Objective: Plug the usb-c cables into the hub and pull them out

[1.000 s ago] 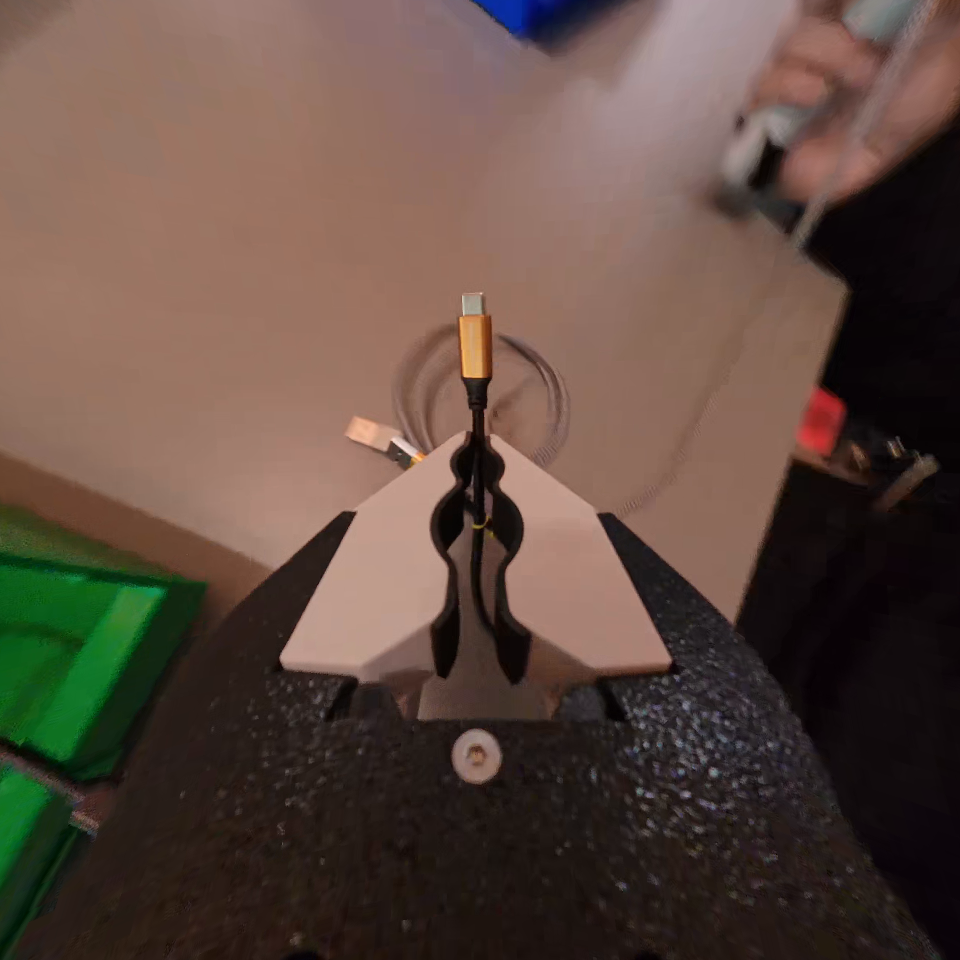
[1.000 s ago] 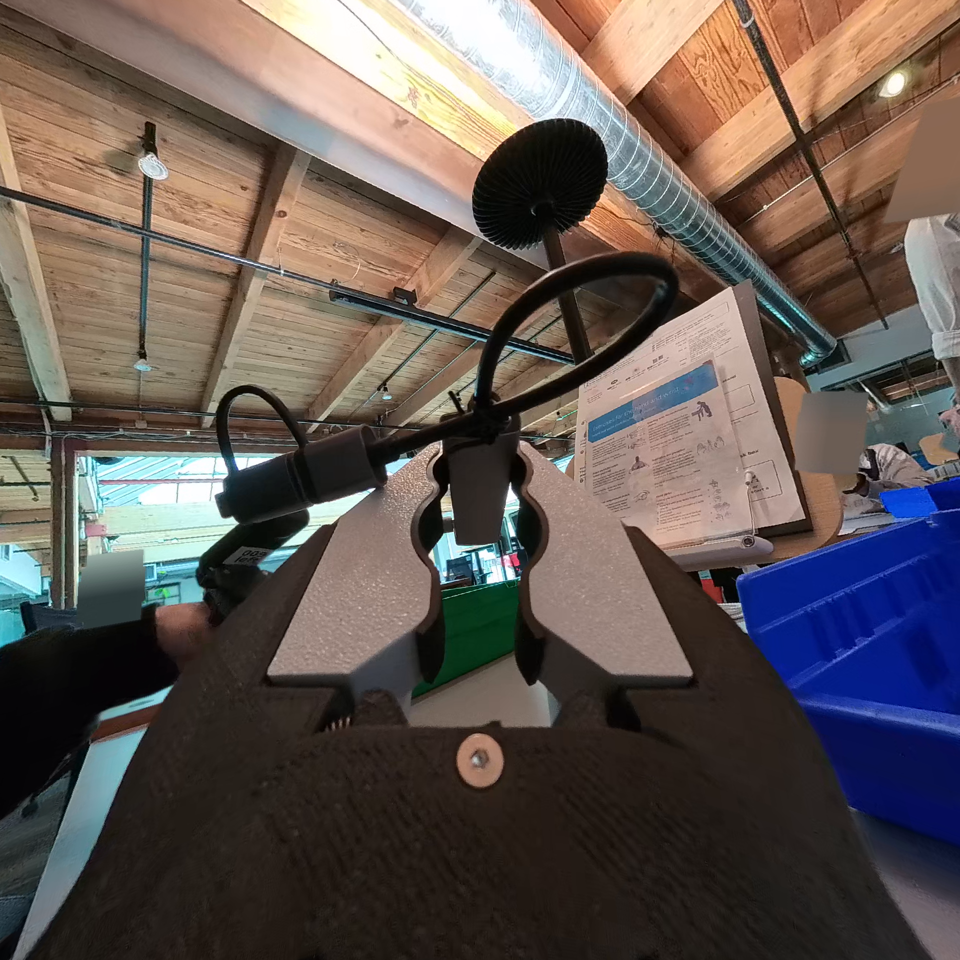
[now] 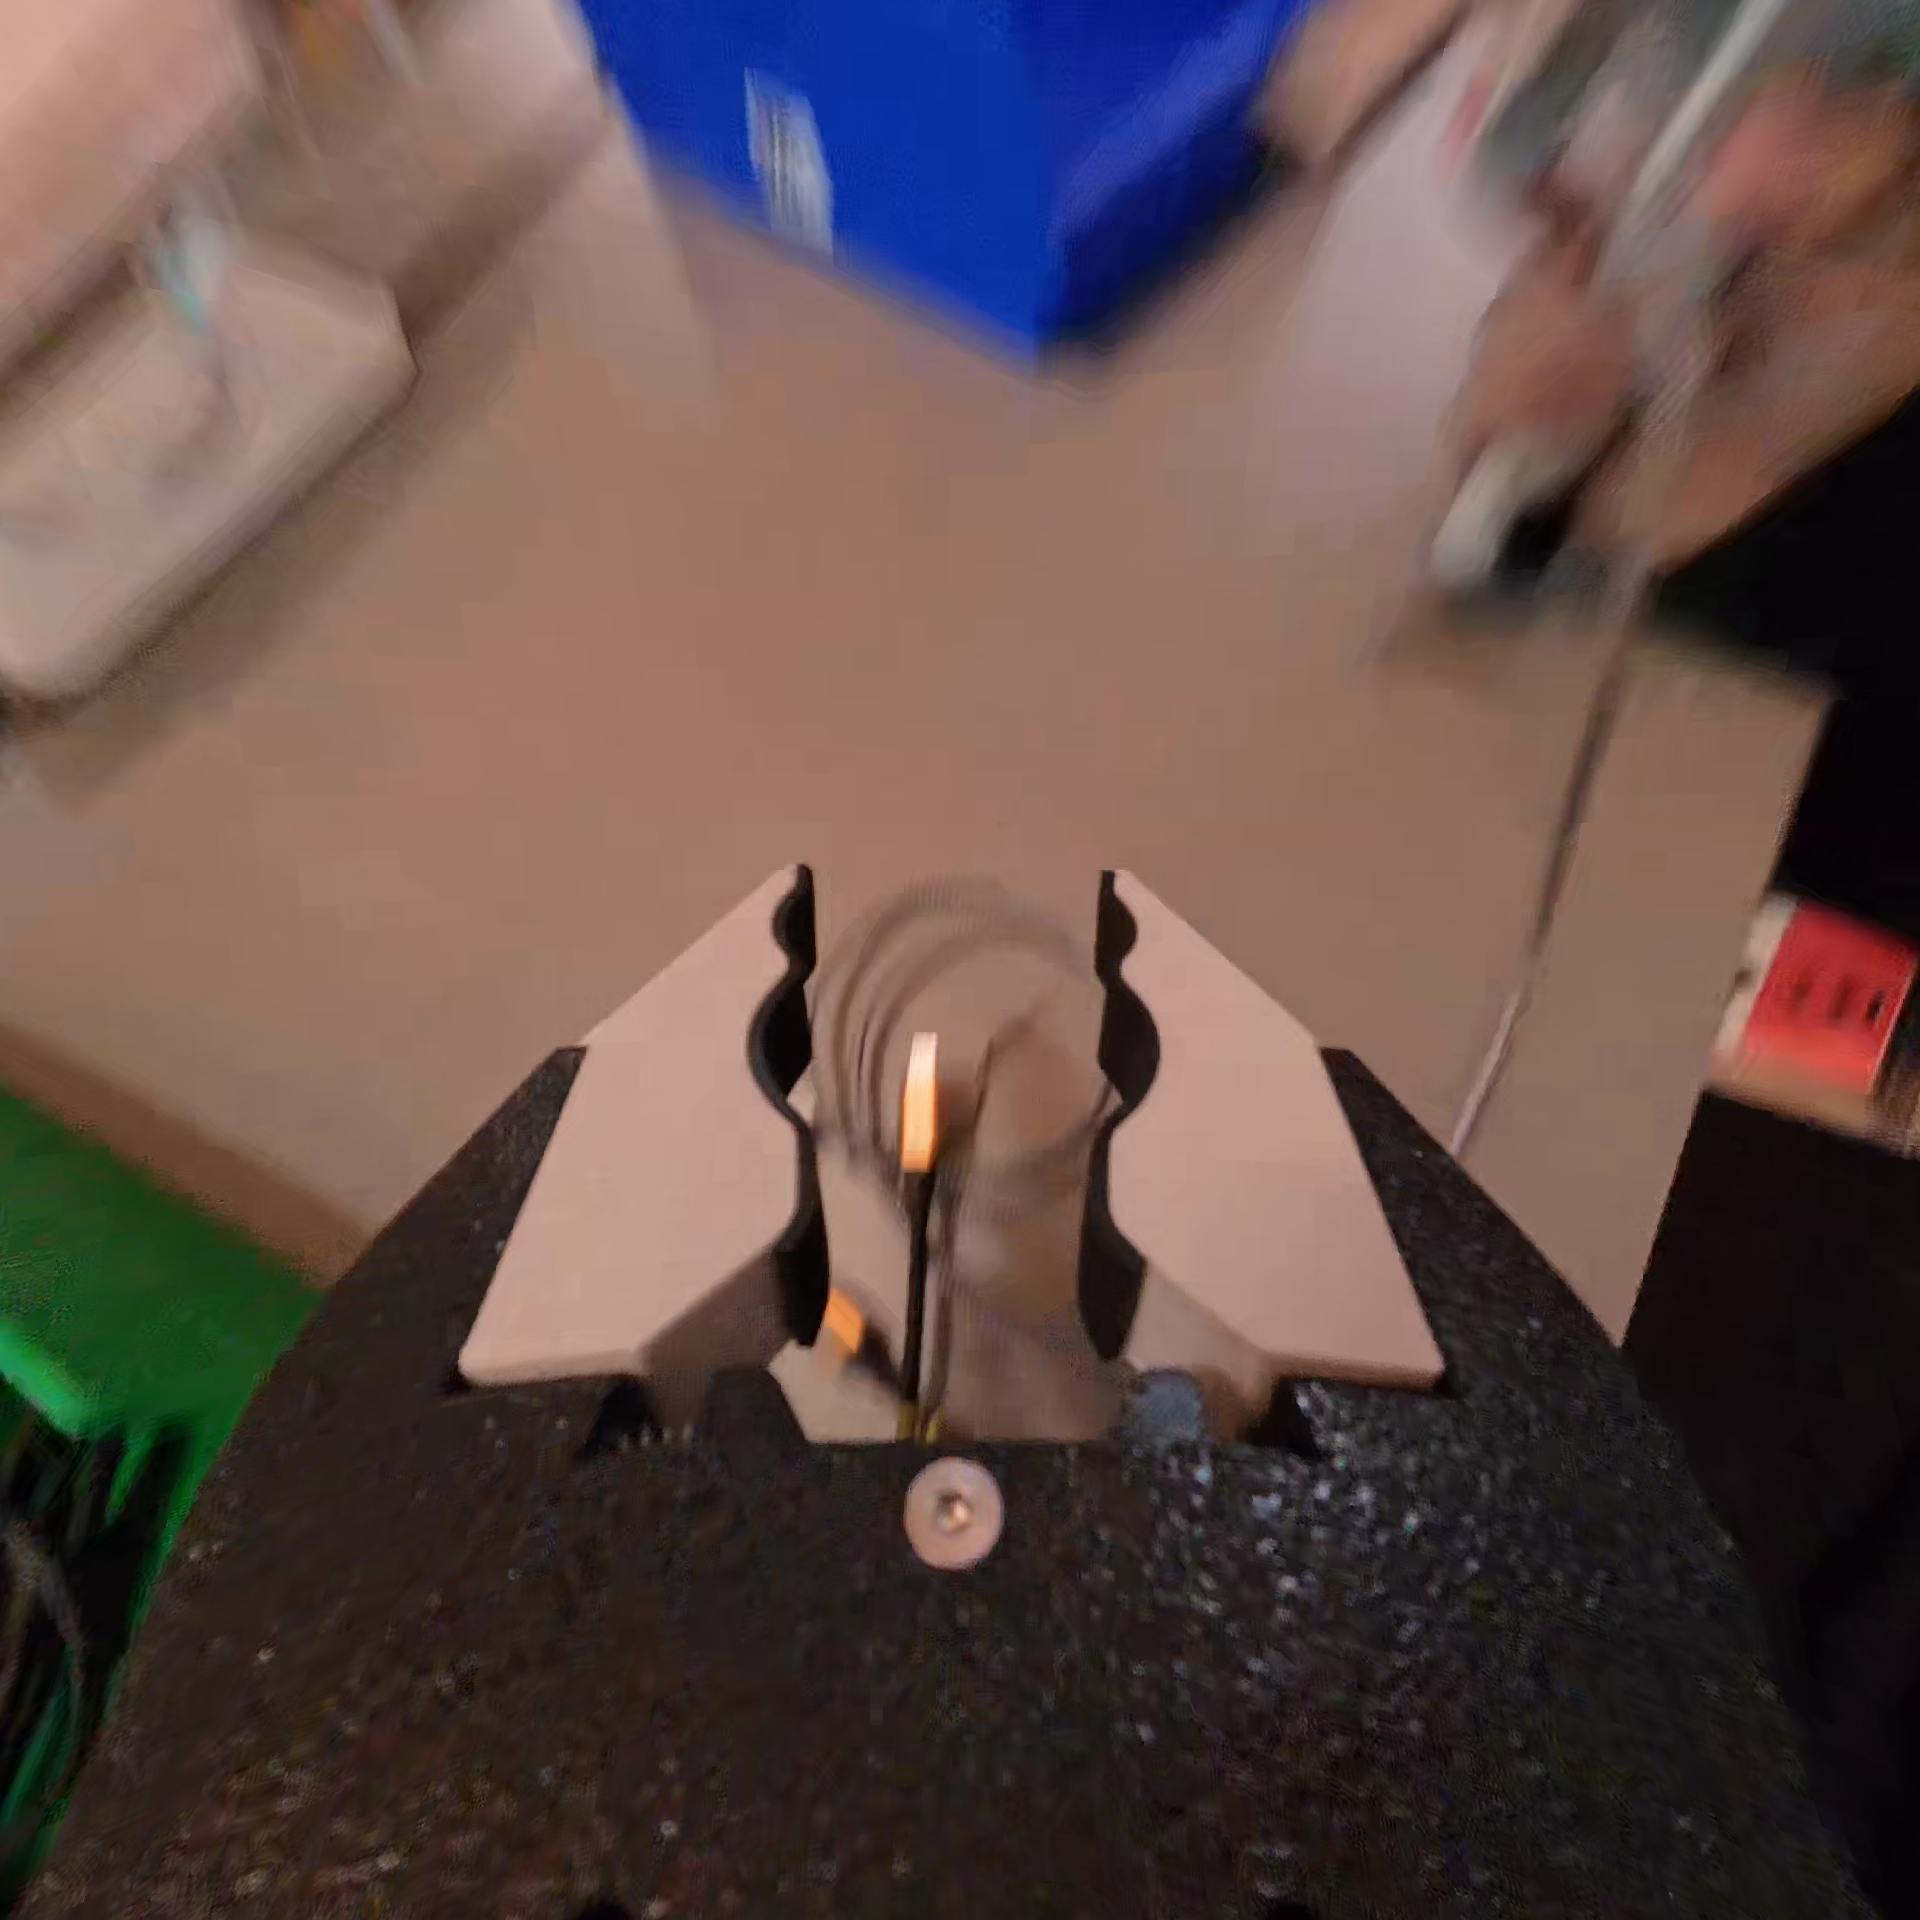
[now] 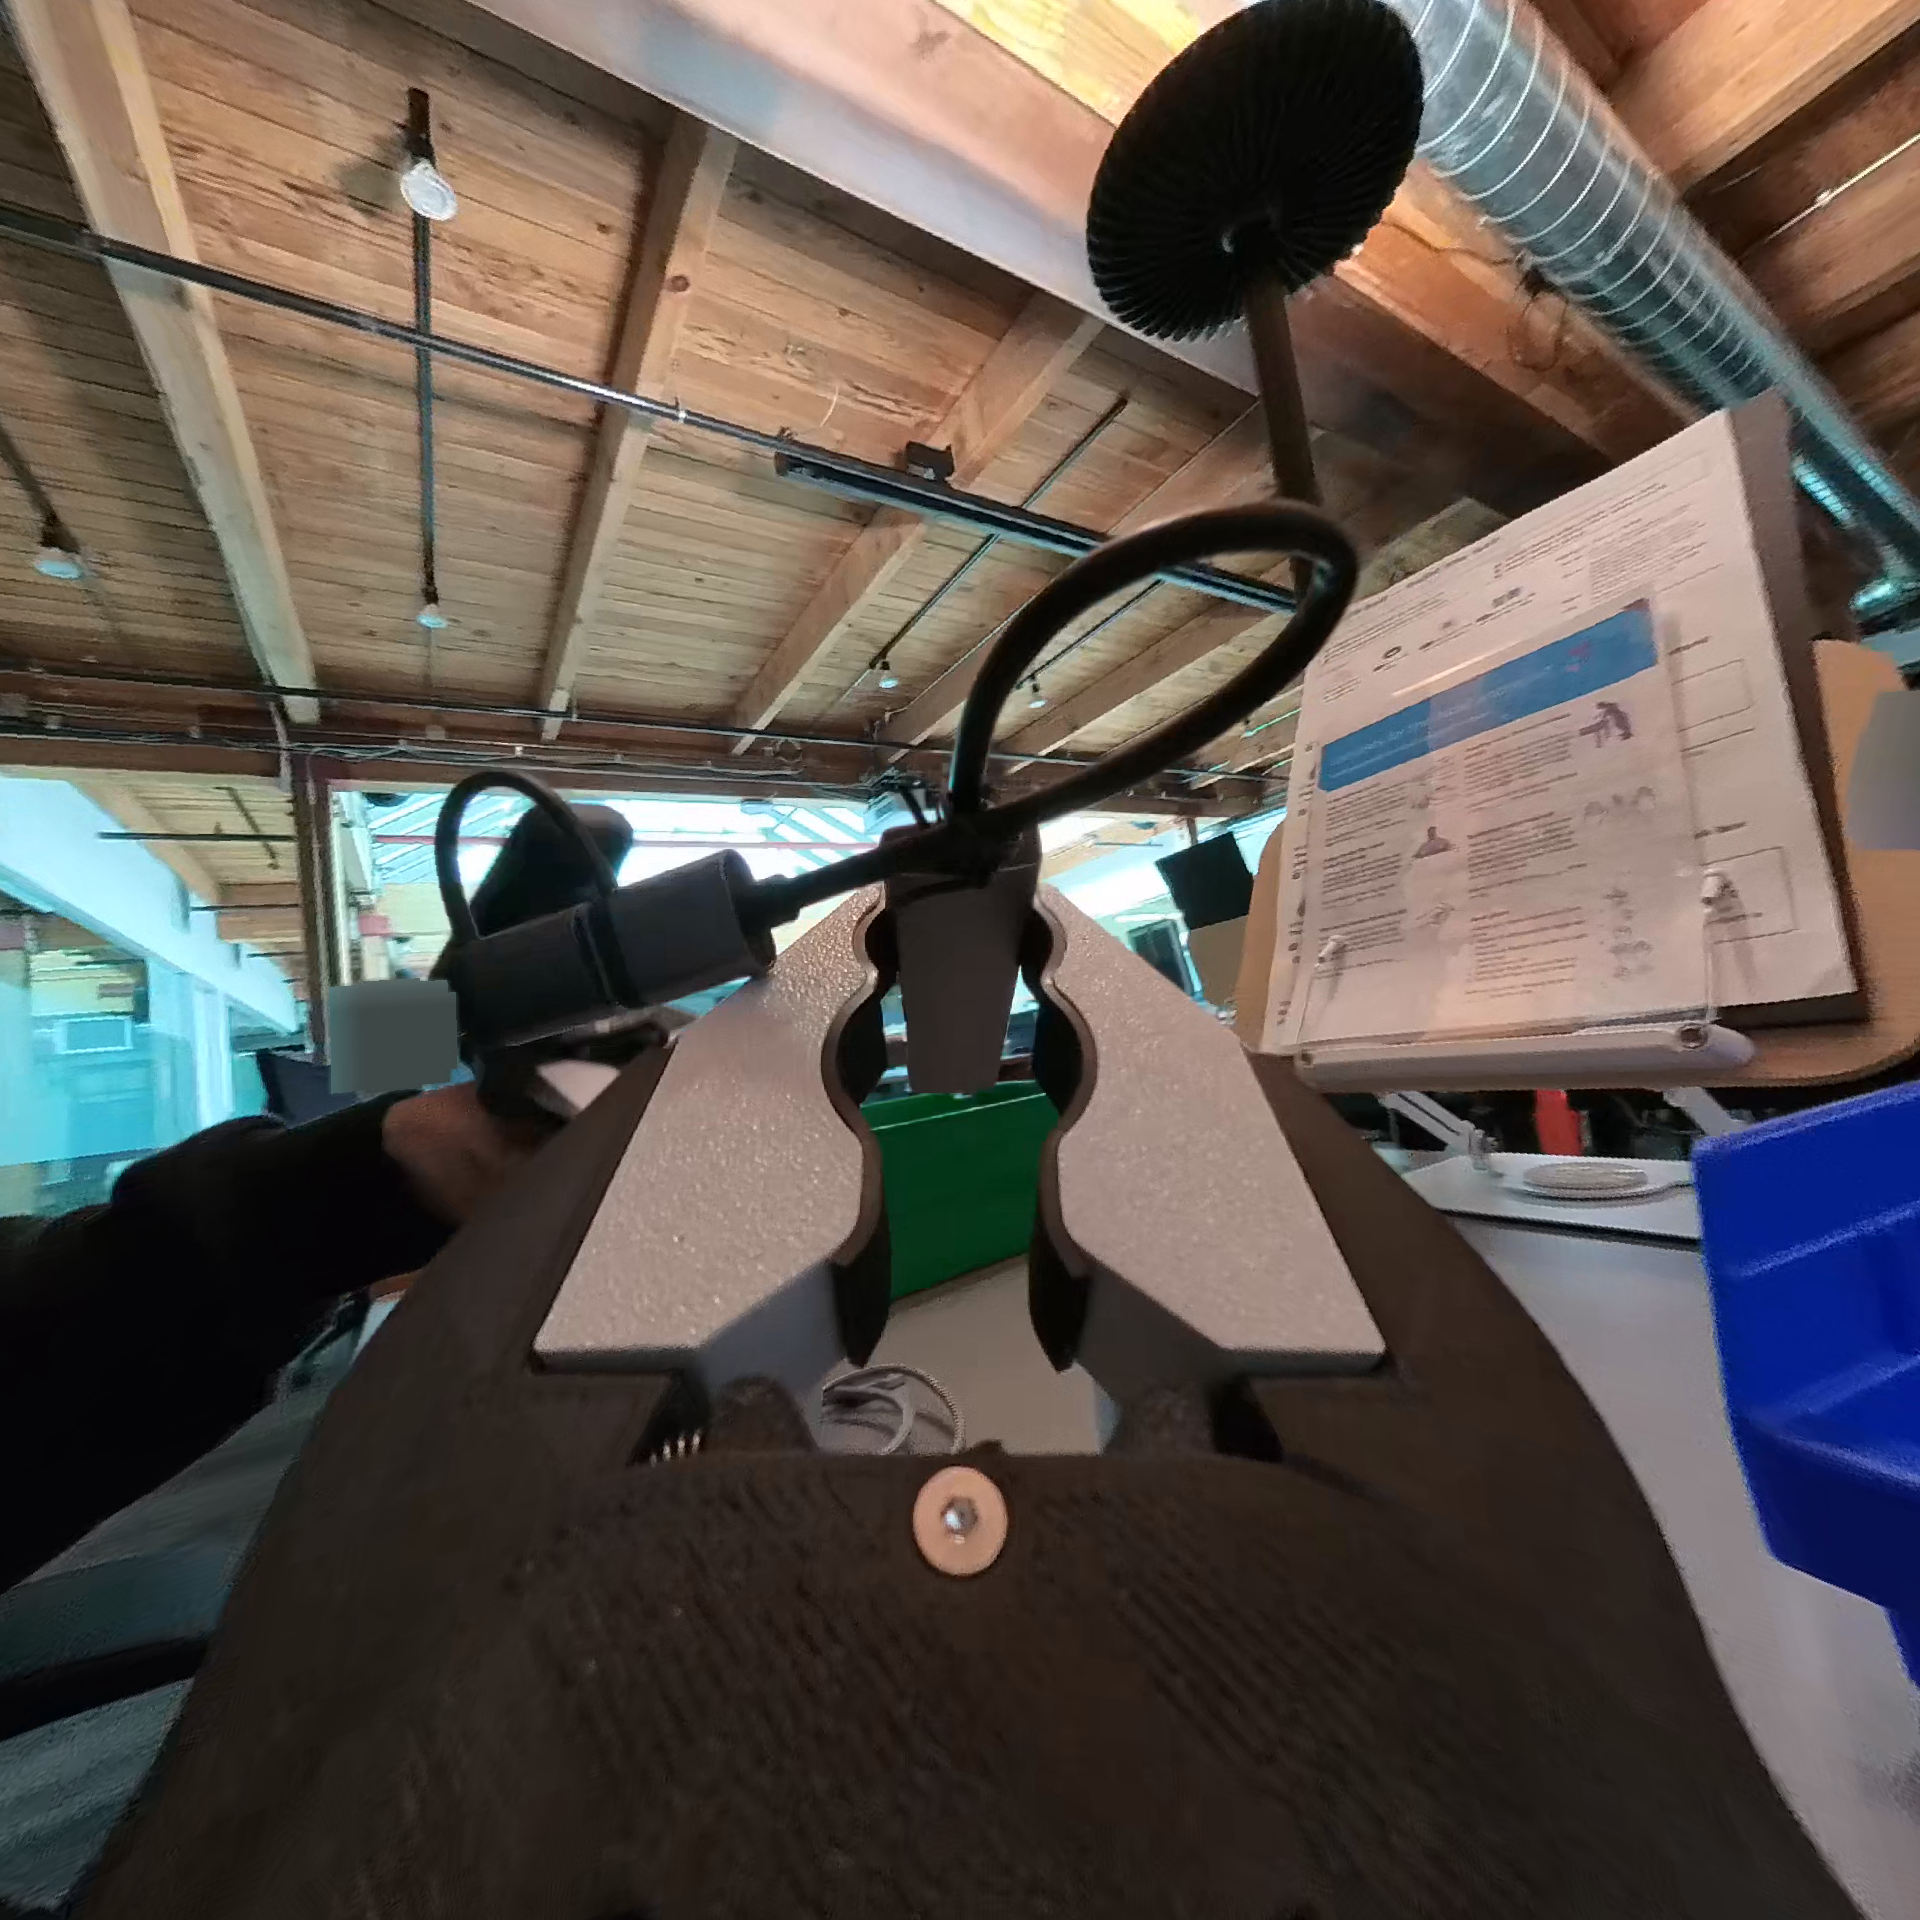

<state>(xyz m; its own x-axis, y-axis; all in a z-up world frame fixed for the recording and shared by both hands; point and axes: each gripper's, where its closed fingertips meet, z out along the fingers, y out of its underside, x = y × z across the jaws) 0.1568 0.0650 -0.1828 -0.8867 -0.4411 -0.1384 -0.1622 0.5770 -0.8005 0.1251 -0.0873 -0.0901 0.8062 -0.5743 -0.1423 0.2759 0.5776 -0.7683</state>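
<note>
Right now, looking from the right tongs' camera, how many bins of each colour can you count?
Blue bin: 1
Green bin: 1
Total: 2
</note>
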